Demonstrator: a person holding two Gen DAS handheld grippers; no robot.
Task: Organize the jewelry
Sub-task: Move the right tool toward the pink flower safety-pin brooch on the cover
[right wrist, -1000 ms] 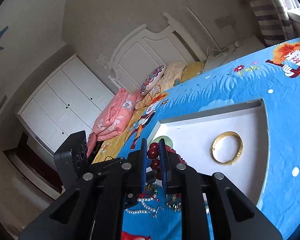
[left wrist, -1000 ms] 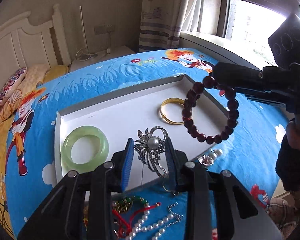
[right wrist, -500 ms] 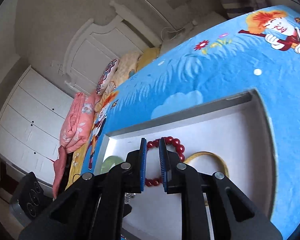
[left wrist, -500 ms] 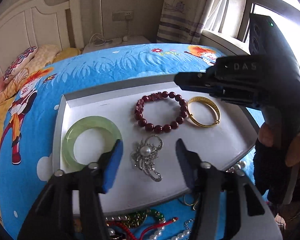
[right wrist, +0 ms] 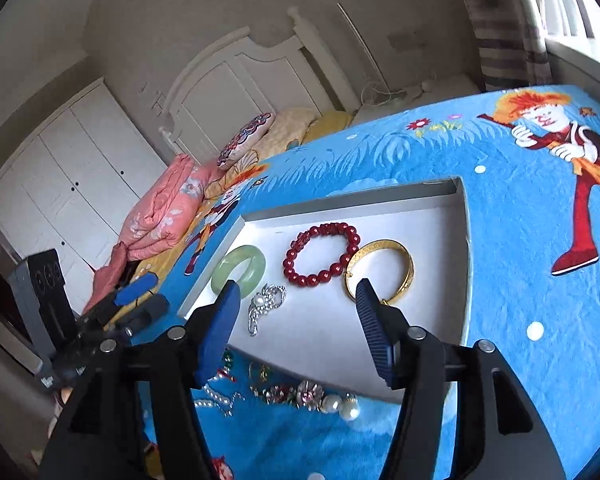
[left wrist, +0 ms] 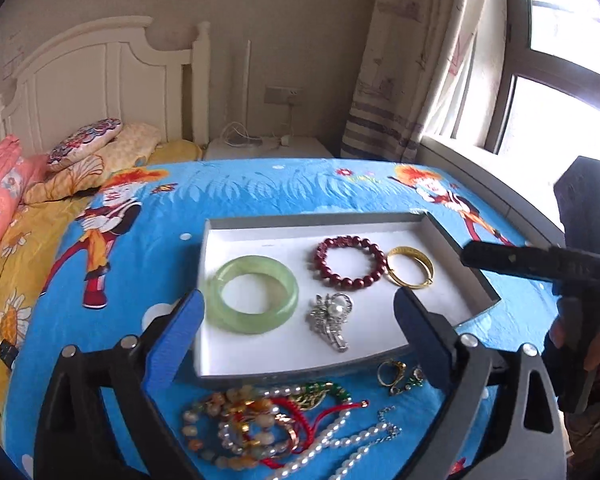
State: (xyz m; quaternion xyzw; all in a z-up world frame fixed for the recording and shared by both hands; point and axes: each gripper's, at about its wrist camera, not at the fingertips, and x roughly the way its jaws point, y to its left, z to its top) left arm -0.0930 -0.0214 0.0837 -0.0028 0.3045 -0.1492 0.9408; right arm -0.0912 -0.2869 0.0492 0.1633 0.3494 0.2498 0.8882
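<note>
A white tray (left wrist: 260,350) lies on the blue bedspread. In it lie a green jade bangle (left wrist: 252,294), a silver pearl brooch (left wrist: 332,318), a dark red bead bracelet (left wrist: 350,262) and a gold bangle (left wrist: 411,267). My left gripper (left wrist: 300,324) is open and empty above the tray's near edge. My right gripper (right wrist: 296,308) is open and empty, above the tray (right wrist: 440,220); the red bracelet (right wrist: 322,254), gold bangle (right wrist: 380,270), jade bangle (right wrist: 238,268) and brooch (right wrist: 266,306) show beyond it.
A heap of loose jewelry (left wrist: 276,424) with pearl strands, red cord and beads lies on the bedspread in front of the tray. A gold ring and earrings (left wrist: 396,372) lie near the tray's right corner. Pillows (left wrist: 84,144) and the headboard are at the back.
The left gripper let go of the brooch in the tray and opened wide. The right gripper laid the red bracelet in the tray, opened and drew back.
</note>
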